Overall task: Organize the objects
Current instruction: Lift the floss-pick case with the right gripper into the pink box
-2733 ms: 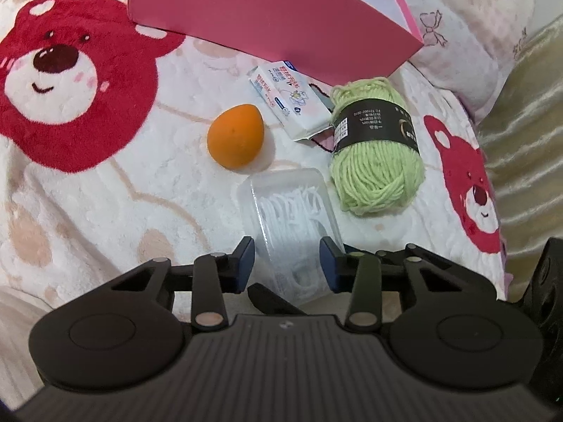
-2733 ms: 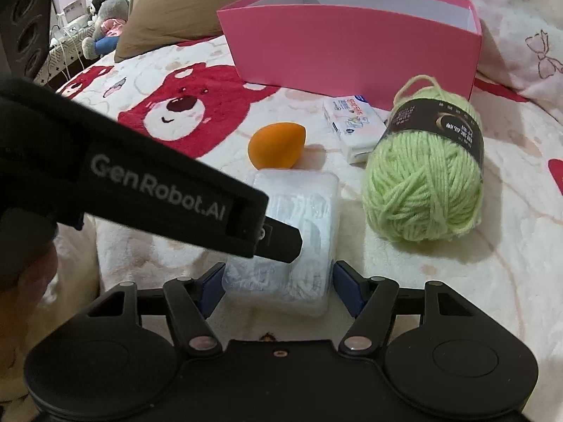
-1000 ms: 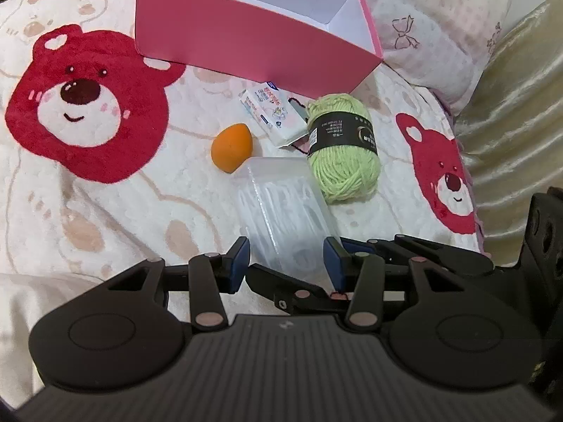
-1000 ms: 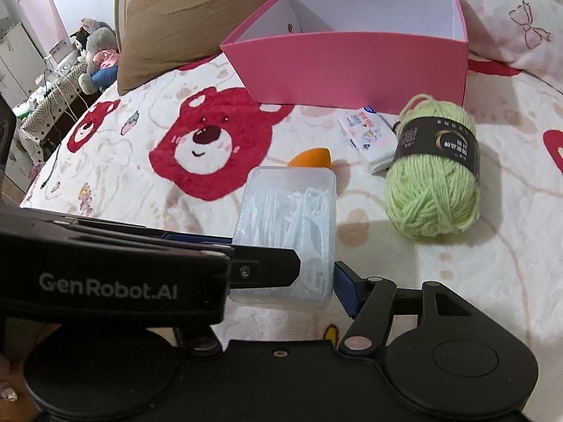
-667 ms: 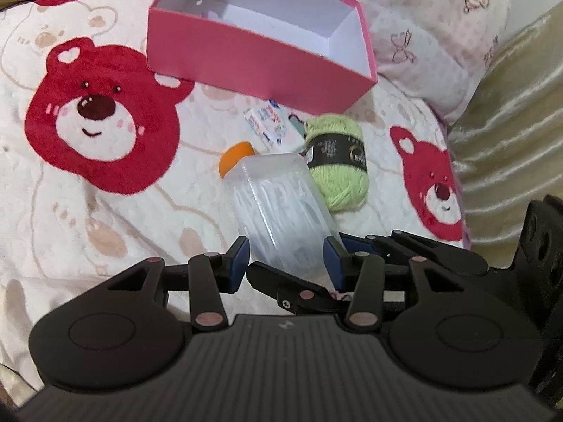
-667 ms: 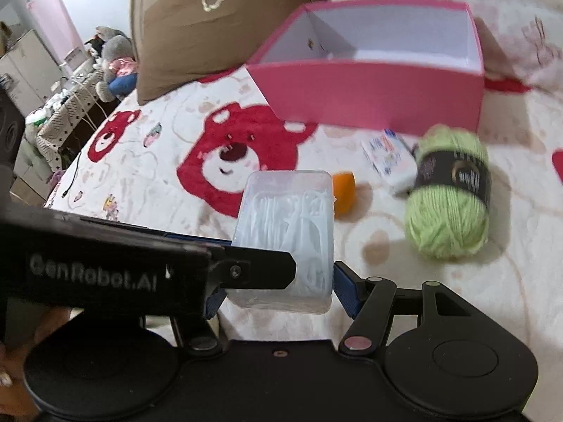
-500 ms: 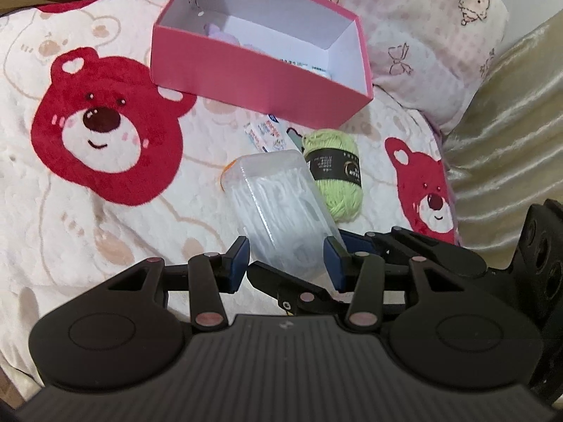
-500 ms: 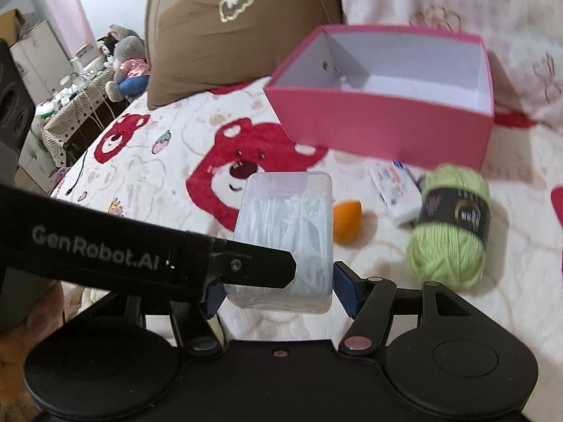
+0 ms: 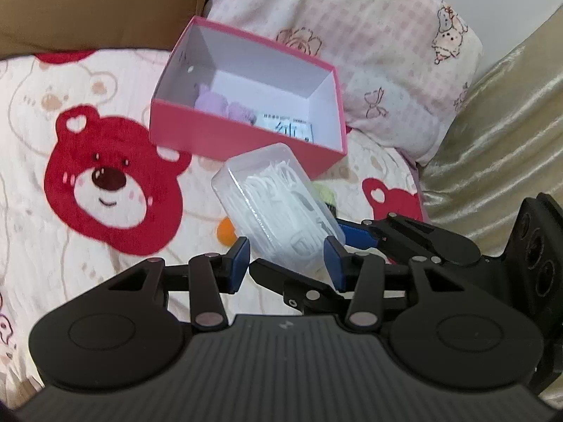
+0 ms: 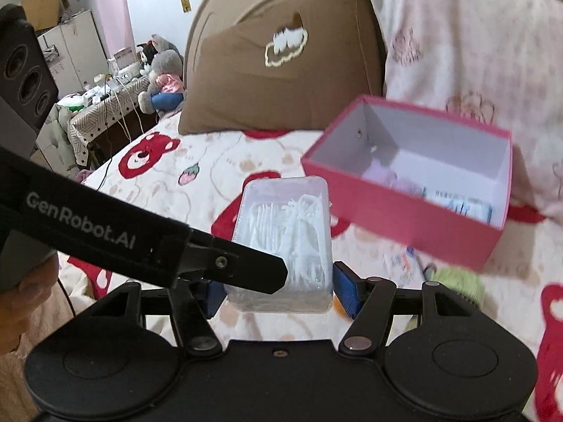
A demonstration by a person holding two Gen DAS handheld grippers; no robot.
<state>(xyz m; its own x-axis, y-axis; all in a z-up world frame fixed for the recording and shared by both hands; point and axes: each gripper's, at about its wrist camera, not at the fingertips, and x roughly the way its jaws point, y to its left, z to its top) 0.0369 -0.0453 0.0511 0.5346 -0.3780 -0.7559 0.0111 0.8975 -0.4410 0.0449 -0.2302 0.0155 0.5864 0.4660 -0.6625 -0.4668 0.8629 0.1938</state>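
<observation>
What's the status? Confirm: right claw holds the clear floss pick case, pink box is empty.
Not empty. The right claw does hold the clear floss pick case, but the pink box contains purple fluffy items and a printed packet; the left wrist view shows them.

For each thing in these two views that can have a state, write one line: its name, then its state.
Clear floss pick box: lid closed, lifted off the bed, gripped at its near end.
Right gripper: shut on the clear floss pick box.
Left gripper: open, fingers either side of the box's end; contact unclear.
Pink box: open, lidless, holding purple items and a printed packet.
Green yarn: lying on the bed, mostly hidden.
</observation>
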